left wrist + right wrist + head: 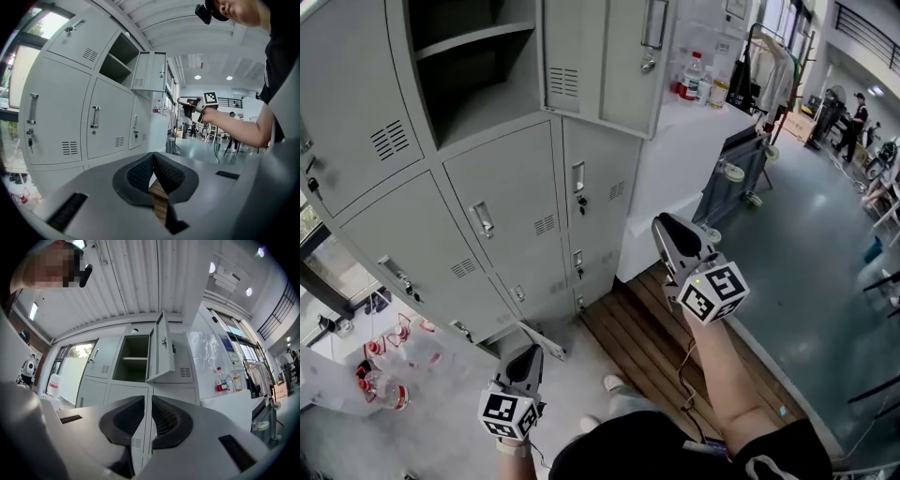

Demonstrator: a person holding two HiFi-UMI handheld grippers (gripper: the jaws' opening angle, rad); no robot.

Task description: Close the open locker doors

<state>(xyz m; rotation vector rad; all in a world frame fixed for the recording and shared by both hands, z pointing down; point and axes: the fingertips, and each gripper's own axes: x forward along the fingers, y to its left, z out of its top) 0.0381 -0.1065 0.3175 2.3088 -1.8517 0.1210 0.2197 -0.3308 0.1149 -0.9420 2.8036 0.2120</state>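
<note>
My left gripper (pixel 153 155) is closed, empty, low beside the lockers (pixel 516 202); my right gripper (pixel 148 401) is all but closed, empty; the door (pixel 600 61) stands open, top row.

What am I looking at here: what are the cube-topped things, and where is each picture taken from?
There is no robot here. A person holds a hand-held two-jaw gripper in each hand, and the marker cubes are part of those grippers. The head view looks down from the person's head at the left gripper and the right gripper, in front of a grey locker bank. Each gripper view comes from a camera riding on that gripper, looking along its jaws. Both grippers are empty: the left's jaws are together, the right's all but together. One upper locker door hangs open, showing a shelf. Bottles stand on a white counter beside the lockers.
</note>
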